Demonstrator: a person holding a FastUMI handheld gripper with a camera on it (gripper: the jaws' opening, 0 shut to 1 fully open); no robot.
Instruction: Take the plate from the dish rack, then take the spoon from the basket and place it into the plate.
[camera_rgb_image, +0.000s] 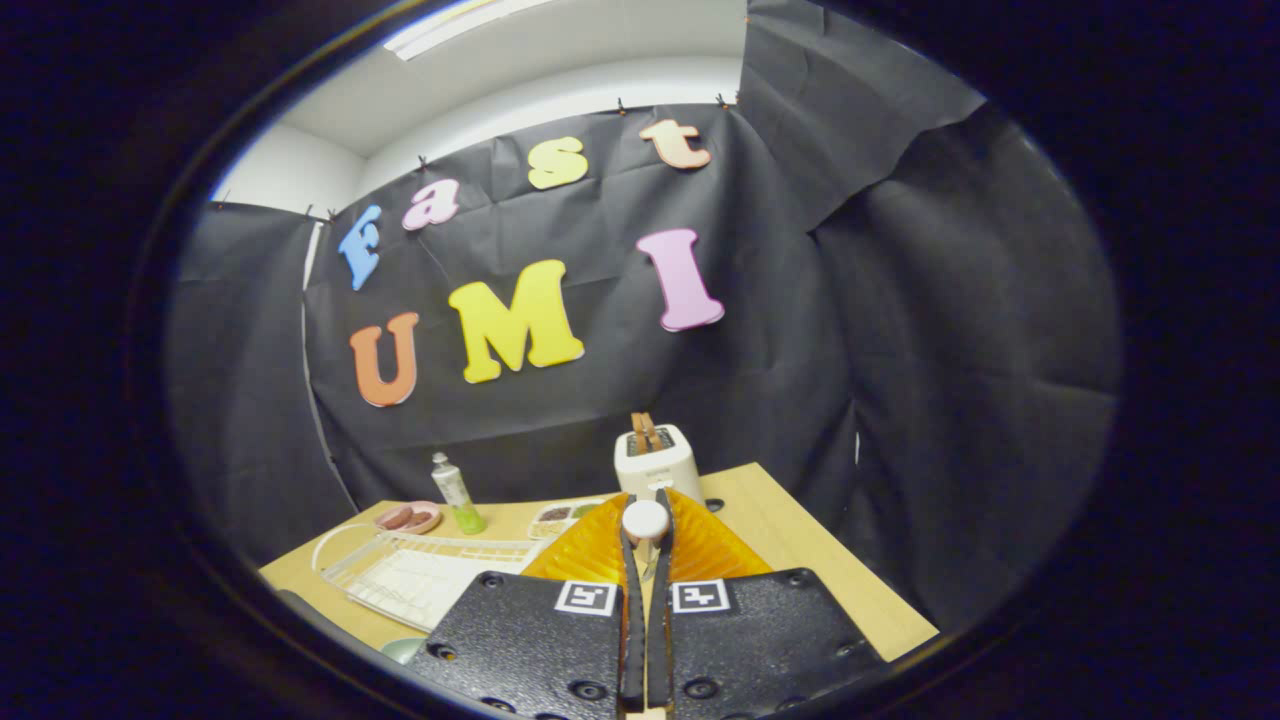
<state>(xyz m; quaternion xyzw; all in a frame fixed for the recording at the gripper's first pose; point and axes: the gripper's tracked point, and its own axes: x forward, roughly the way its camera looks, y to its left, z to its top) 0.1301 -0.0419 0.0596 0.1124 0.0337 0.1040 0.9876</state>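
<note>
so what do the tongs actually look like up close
The tongs have two textured black plastic body plates with dark screws, each carrying a square black-and-white marker. From them run ribbed translucent orange fingers edged with thin black strips. No cables or sleeve visible.

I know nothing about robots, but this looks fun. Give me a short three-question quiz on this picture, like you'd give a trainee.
1. True or false: the toaster stands beyond the jaws, with slices sticking up from its slots.
2. Which of these lies on the wooden table? A) a white dish rack B) a kettle C) a frying pan
3. Fill in: the jaws are shut on a thin item with a round white end, most likely the ____.

Key: 1 true; 2 A; 3 spoon.
</note>
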